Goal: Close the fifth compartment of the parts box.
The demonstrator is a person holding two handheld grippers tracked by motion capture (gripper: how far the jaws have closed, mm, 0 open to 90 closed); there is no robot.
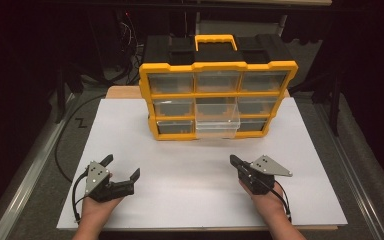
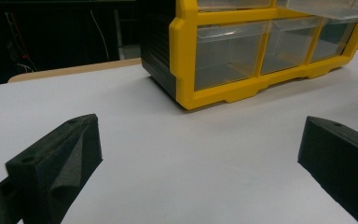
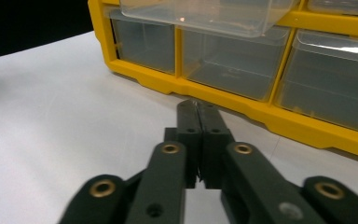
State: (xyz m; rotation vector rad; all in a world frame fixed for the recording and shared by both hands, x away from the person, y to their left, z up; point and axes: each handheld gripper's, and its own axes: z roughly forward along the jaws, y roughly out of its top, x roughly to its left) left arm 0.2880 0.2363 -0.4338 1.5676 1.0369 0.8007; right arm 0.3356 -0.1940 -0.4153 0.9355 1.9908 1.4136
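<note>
Closing the half-out drawer point(image 1: 218, 121) looks pending: keep the right gripper point(image 1: 234, 161) pressed together, push squarely; left gripper point(image 1: 123, 168) rests spread.

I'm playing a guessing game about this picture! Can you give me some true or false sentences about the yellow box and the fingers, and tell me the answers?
1. The left gripper has its fingers spread wide apart. True.
2. The right gripper holds a drawer. False: its fingers are shut together on nothing.
3. One clear drawer sticks out of the yellow organizer. True.
4. The organizer lies flat on its back. False: it stands upright on the white board.
5. The organizer's handle is red. False: it is yellow.
</note>
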